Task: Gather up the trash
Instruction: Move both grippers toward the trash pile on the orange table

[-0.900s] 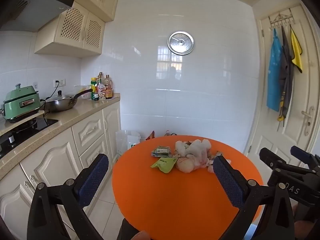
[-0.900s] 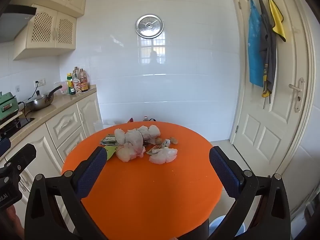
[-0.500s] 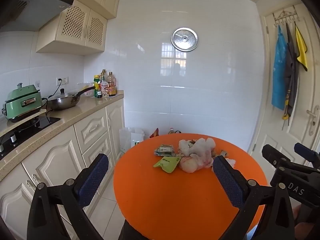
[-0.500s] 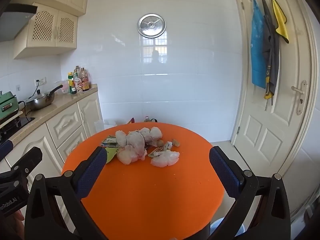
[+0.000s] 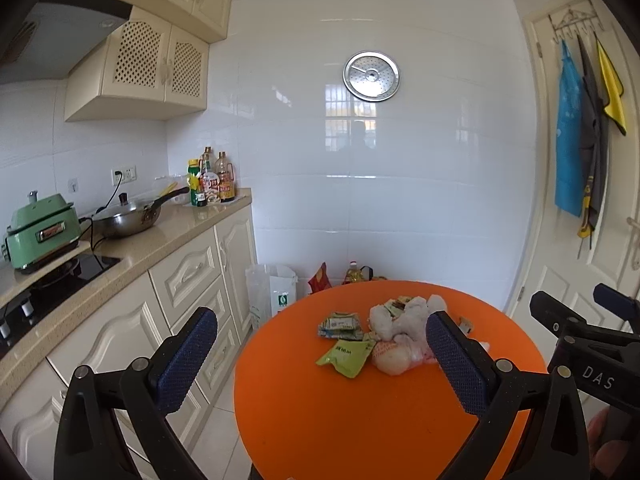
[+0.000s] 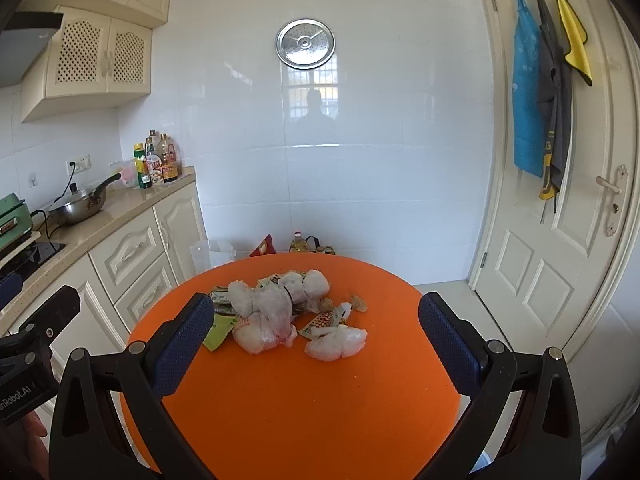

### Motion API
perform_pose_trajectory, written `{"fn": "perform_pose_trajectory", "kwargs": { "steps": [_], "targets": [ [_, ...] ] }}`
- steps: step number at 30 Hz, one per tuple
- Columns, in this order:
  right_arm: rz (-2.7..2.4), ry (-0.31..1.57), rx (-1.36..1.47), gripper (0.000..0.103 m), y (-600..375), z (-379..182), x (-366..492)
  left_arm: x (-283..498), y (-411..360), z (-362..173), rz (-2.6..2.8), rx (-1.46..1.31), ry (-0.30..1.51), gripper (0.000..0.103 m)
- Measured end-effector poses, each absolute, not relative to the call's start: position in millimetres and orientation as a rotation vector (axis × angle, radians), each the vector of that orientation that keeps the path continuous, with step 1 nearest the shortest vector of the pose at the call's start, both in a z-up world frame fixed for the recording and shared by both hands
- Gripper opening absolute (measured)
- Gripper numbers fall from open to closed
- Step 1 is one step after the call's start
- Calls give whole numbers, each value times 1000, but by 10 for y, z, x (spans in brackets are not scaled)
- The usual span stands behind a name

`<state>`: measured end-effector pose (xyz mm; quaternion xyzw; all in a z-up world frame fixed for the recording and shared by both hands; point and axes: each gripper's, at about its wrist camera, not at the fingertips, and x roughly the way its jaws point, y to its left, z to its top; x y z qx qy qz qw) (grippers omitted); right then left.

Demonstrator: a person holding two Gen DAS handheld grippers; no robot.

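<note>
- Hovering over the near edge of the orange table (image 6: 320, 420), the 2 tongs hold nothing: the left tongs (image 5: 320, 364) and the right tongs (image 6: 316, 344) both have their jaws spread wide apart.
- The trash sits toward the table's far side: crumpled plastic bags (image 6: 268, 316), a green wrapper (image 5: 346, 356), a small white bag (image 6: 336, 342) just right of the pile, and scraps.
- Thin plastic may slip from the pads, so a shallow pinch could drop pieces.
- Pushing into the pile could scatter light wrappers off the far rim.
- The 2 tongs reaching for 1 clump might collide.
</note>
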<state>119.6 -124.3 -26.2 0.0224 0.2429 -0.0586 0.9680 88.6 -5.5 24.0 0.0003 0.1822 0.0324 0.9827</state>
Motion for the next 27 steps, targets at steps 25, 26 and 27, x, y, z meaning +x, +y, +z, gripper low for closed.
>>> {"fn": "perform_pose_trajectory", "kwargs": {
  "steps": [25,26,27],
  "targets": [
    [-63,613,10,103,-1253,-339,1950,2427,325,401,34,-42,487,102],
    [-61,620,11,103,-1255,-358,1984,2489,321,369,35,-47,498,102],
    [-60,633,11,103,-1256,-392,2033,2558,312,327,37,-51,511,102]
  ]
}}
